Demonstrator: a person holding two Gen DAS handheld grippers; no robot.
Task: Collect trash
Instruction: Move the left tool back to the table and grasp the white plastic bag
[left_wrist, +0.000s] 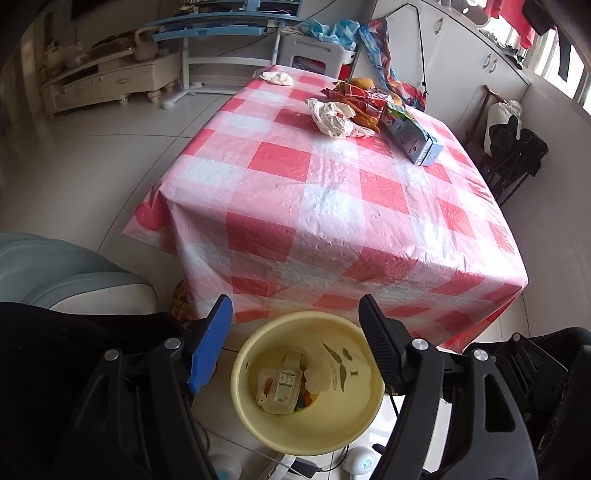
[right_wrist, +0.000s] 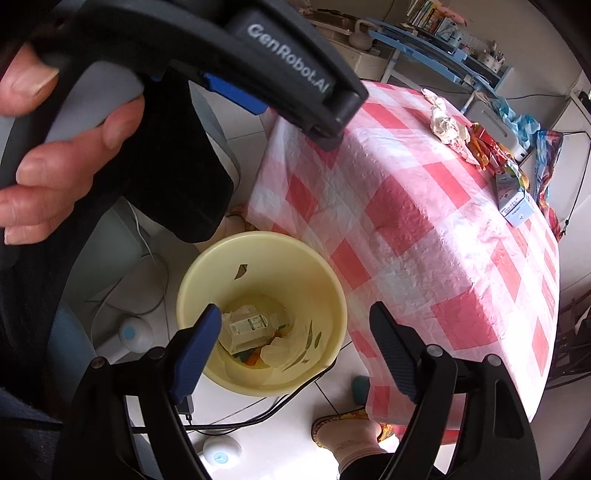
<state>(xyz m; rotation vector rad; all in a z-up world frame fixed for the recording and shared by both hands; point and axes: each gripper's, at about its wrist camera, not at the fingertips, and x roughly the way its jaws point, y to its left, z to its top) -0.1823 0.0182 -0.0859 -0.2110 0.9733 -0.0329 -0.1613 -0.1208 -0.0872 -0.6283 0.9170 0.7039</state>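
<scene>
A yellow bin (left_wrist: 314, 432) stands on the floor at the table's near corner. In it lie a labelled carton (left_wrist: 286, 386) and crumpled white plastic (left_wrist: 317, 373). My left gripper (left_wrist: 293, 301) hangs open above the bin with nothing between its fingers. My right gripper (right_wrist: 293, 308) is also open and empty over the bin (right_wrist: 258, 266). On the red-and-white checked tablecloth (left_wrist: 332, 206) remain a crumpled white bag (left_wrist: 332, 118), red and orange snack wrappers (left_wrist: 358, 98), a blue carton (left_wrist: 413, 134) and a wad of tissue (left_wrist: 275, 77) at the far edge.
A hand (right_wrist: 55, 155) holds the left gripper's handle across the top of the right wrist view. Cables (right_wrist: 258, 417) and white round devices (right_wrist: 221, 456) lie on the floor by the bin. A slippered foot (right_wrist: 351, 432) stands near the table. A pale blue seat (left_wrist: 55, 266) is at left.
</scene>
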